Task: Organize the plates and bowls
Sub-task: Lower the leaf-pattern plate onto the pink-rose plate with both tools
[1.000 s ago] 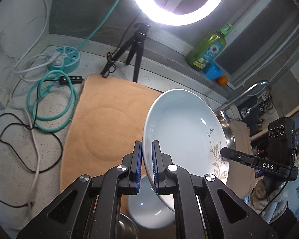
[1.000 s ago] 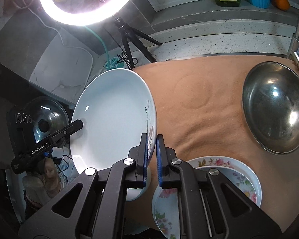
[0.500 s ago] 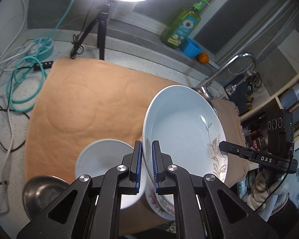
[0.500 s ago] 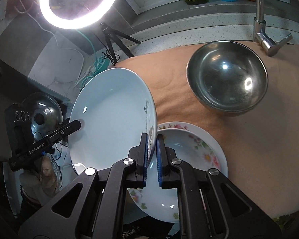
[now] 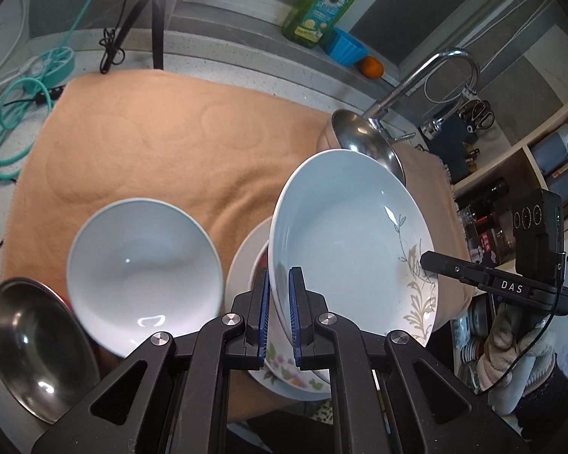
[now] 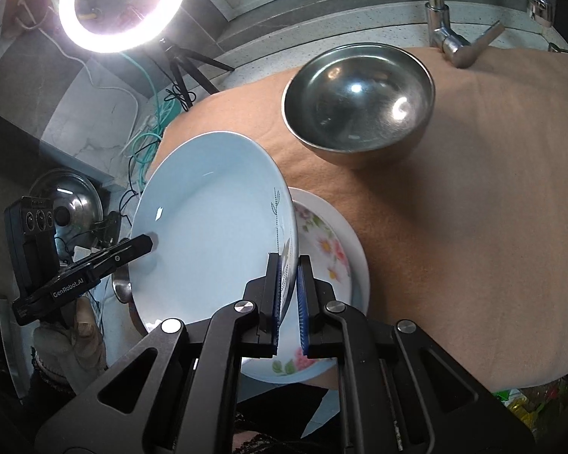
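Observation:
A pale blue plate with a leaf pattern (image 5: 344, 242) (image 6: 212, 223) hangs tilted between both grippers. My left gripper (image 5: 278, 316) is shut on one rim, my right gripper (image 6: 288, 304) is shut on the opposite rim. Right under it lies a floral plate (image 6: 333, 249) (image 5: 284, 378) on the orange mat (image 5: 163, 143) (image 6: 473, 227), mostly hidden by the blue plate. A white bowl (image 5: 144, 272) sits left of the floral plate. A steel bowl (image 6: 359, 102) (image 5: 367, 143) stands behind it.
A second steel bowl (image 5: 34, 348) sits at the mat's front left corner. A faucet (image 6: 450, 38) (image 5: 428, 75) rises behind the mat. A ring light on a tripod (image 6: 123, 3), cables (image 5: 15, 106) and a soap bottle (image 5: 322, 3) stand along the back counter.
Both grippers carried the blue plate rightward and down, from above the bare mat to just above the floral plate. The white bowl and steel bowls have come into view.

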A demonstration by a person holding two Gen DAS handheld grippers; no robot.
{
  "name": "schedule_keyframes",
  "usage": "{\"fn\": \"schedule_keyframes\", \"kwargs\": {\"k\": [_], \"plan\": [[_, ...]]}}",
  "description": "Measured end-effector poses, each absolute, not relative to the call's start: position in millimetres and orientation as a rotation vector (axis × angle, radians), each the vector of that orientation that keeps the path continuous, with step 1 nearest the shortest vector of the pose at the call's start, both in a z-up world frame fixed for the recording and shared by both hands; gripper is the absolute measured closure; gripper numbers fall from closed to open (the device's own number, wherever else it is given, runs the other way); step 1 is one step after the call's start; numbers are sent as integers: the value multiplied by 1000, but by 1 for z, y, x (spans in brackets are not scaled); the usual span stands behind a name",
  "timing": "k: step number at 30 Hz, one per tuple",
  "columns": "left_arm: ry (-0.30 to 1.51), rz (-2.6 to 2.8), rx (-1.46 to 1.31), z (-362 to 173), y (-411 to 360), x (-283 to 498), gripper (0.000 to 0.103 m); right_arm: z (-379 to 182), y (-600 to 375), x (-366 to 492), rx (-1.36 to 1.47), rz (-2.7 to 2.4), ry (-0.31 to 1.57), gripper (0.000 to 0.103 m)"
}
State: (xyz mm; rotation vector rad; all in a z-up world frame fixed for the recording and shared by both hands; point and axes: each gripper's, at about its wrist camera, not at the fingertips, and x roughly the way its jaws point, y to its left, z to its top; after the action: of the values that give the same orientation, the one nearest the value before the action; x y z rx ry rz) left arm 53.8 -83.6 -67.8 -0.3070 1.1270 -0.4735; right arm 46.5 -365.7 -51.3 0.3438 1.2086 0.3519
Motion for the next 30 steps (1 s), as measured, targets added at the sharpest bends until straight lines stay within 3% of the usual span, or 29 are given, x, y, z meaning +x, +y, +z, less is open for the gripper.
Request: {"fn": "schedule_keyframes", "kwargs": {"k": [30], "plan": [[1245,-441,-249,-105,-103,43,95,-99,-374,42,311,338,1314,95]]}}
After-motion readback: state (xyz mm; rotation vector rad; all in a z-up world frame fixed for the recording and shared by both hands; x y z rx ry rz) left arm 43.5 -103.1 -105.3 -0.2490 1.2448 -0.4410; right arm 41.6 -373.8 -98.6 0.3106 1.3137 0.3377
